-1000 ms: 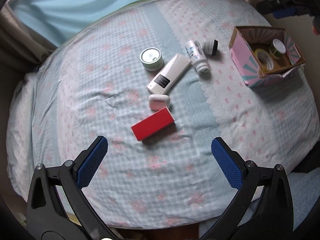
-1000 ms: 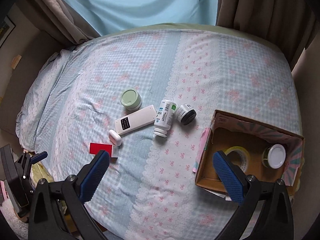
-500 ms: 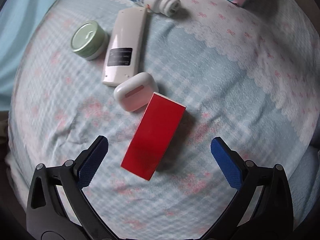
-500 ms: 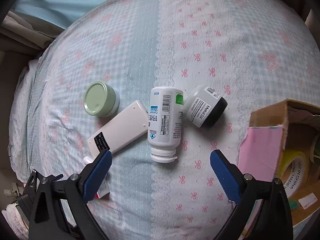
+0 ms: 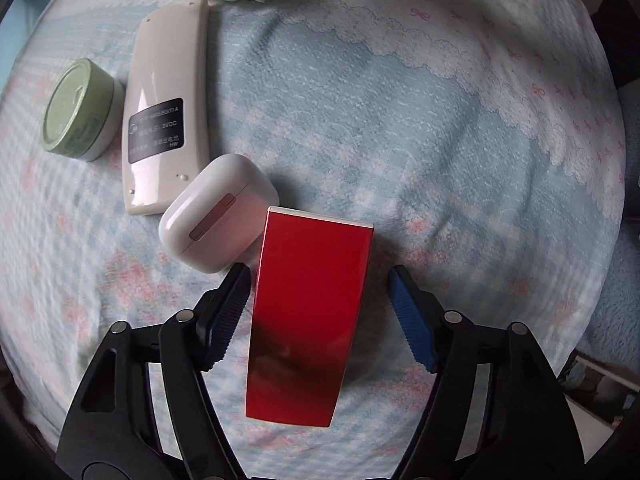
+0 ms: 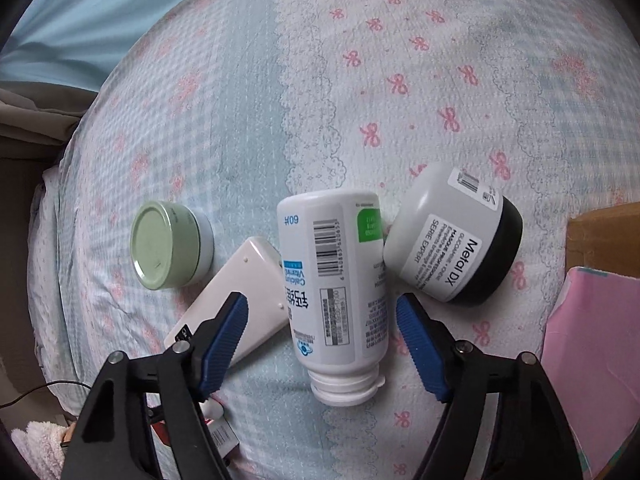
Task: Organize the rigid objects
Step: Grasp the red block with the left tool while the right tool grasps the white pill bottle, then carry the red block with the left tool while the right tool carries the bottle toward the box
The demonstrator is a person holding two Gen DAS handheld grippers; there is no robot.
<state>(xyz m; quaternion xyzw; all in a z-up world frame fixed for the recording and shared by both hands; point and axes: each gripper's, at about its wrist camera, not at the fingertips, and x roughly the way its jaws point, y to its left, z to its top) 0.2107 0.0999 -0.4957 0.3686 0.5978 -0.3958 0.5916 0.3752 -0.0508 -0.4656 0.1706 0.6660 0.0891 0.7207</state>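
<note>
- Left tongs (image 5: 318,294) are straddling the red box (image 5: 306,320) on the bed (image 5: 440,120). They've just been closing in, but both pads are sitting a hair off the box's sides, so I'm calling them apart, not clamped yet.
- The red box is lying flat, with its long axis running near-to-far, the far end leaning a touch right. That end is almost touching the white earbud case (image 5: 218,228).
- Farther out and to the left, the white remote (image 5: 168,112) is lying lengthwise near-to-far too, with the green-lidded jar (image 5: 78,110) just beside it on the left.
- Right tongs (image 6: 322,314) are doing the same around the white pill bottle (image 6: 334,292). They've just been narrowing, but I'm seeing gaps on both sides, so no grip yet.
- The bottle is lying on its side, cap end pointing toward the near edge, base pointing away. The grey-and-black jar (image 6: 454,240) is tipped over just right of it, about touching.
- Progress-wise, I'm guessing it's early going: six things are sitting loose on the bed, and only a corner of the cardboard box (image 6: 600,232) is showing at far right, so I can't tell what's inside.
</note>
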